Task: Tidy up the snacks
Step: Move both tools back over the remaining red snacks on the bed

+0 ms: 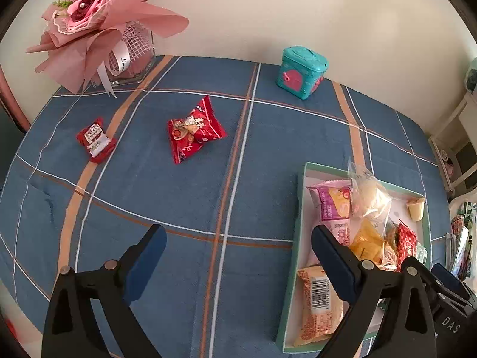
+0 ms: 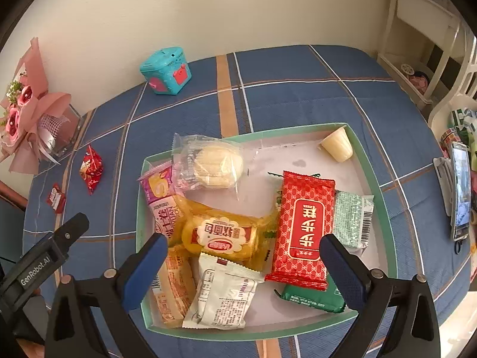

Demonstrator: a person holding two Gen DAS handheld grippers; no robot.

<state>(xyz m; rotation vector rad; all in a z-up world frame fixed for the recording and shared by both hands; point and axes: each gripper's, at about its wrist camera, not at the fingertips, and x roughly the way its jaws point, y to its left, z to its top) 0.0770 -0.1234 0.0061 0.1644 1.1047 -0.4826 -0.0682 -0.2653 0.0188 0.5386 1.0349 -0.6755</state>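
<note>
While both pairs of tongs stand wide with nothing between their pads, the right gripper [image 2: 243, 264] hangs over the green-rimmed tray [image 2: 369, 164], where a red cake packet [image 2: 302, 226], a yellow bread packet [image 2: 222, 234] and a white packet [image 2: 222, 295] lie among other snacks. The left gripper [image 1: 238, 253] hovers above the blue plaid tablecloth [image 1: 184, 197]. Two red snack packets [image 1: 193, 129] [image 1: 95, 140] lie well apart from the tray.

A home: bouquet [image 1: 98, 21], plaid tablecloth [image 1: 208, 179], white shelf [image 2: 423, 44].
</note>
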